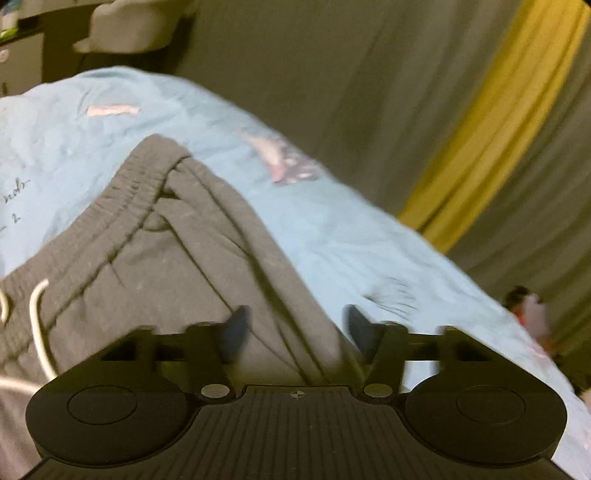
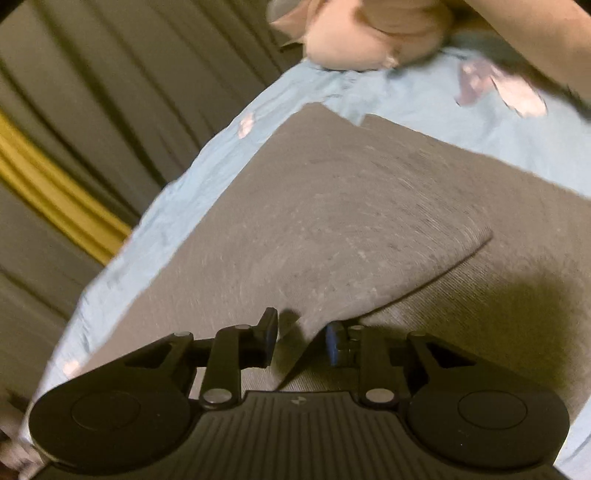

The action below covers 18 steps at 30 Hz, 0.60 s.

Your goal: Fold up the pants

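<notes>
Dark grey sweatpants (image 1: 155, 258) lie on a light blue sheet (image 1: 332, 229). In the left wrist view the elastic waistband (image 1: 122, 195) and a white drawstring (image 1: 37, 325) show. My left gripper (image 1: 295, 332) is open, its jaws on either side of the pants' side edge near the waist. In the right wrist view a pant leg (image 2: 332, 221) lies folded over grey fabric. My right gripper (image 2: 301, 336) is open, with a corner of the folded leg between its fingers (image 2: 269, 328).
The blue sheet (image 2: 498, 122) has pink and dark printed patches. Grey curtains with a yellow stripe (image 1: 480, 129) hang beyond the bed edge. A pinkish soft object (image 2: 369, 40) lies at the far end of the sheet. A pale object (image 1: 133, 26) sits at the top left.
</notes>
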{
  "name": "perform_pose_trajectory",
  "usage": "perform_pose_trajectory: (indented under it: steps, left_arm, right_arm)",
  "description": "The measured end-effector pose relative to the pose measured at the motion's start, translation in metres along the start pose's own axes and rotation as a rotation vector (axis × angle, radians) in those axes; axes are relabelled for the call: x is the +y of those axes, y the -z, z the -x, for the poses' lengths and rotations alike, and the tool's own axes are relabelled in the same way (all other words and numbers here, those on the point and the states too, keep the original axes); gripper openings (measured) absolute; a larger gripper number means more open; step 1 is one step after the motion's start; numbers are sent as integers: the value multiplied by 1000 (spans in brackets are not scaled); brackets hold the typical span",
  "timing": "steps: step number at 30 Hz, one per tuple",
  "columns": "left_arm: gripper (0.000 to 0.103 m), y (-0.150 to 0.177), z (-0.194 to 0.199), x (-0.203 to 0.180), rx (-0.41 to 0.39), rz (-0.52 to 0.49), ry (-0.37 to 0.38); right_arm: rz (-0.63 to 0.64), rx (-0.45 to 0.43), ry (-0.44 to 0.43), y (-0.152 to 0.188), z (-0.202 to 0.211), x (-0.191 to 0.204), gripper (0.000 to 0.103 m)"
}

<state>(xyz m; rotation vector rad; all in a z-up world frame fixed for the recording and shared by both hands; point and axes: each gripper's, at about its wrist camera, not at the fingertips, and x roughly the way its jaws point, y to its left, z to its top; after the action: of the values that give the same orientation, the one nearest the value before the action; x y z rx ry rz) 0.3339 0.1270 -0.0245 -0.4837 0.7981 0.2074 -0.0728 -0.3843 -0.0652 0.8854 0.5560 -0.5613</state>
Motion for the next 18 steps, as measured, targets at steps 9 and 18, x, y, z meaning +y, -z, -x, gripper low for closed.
perform_pose_trajectory:
  steps: [9,18]
  left_arm:
    - [11,-25,-4,14,41,22,37]
    - [10,9,165,64,-139,-76,257]
  right_arm:
    - [-25,-1,29,-23,-18,6,5]
    - [61,-188,-108,-60,83,12,4]
